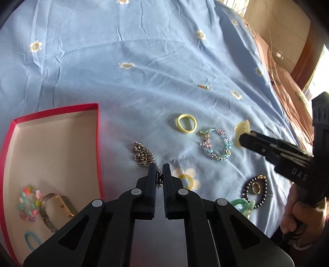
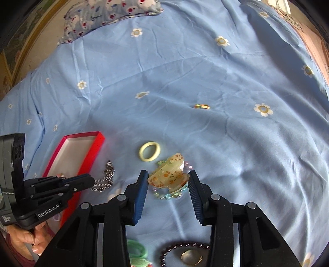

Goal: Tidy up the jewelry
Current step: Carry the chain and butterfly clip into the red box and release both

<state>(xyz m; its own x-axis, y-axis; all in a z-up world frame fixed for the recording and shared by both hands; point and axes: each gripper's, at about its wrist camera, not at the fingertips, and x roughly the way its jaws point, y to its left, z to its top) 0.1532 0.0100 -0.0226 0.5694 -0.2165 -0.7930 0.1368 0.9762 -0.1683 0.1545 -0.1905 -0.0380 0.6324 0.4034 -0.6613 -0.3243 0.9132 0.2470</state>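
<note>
In the left wrist view my left gripper (image 1: 159, 167) is shut on one end of a silver chain (image 1: 143, 155) that lies on the blue sheet just right of the red box (image 1: 55, 109). The right wrist view shows the same gripper (image 2: 92, 181) from the side, with the chain (image 2: 104, 180) trailing from its tip. My right gripper (image 2: 168, 174) is shut on a yellowish flowered hair claw (image 2: 167, 176), its pads against both sides. From the left wrist view that claw (image 1: 242, 129) sits at the right gripper's (image 1: 243, 139) tip, above a pastel bead bracelet (image 1: 216, 145).
The red box holds a colourful bead bracelet (image 1: 28, 203), a metal bangle (image 1: 55, 207) and a blue hair tie (image 1: 31, 240). On the sheet lie a yellow ring (image 1: 186, 124), a dark bead bracelet (image 1: 255, 189), a green hair tie (image 1: 240, 203) and a small clip (image 1: 203, 86). A pillow (image 2: 107, 14) lies far back.
</note>
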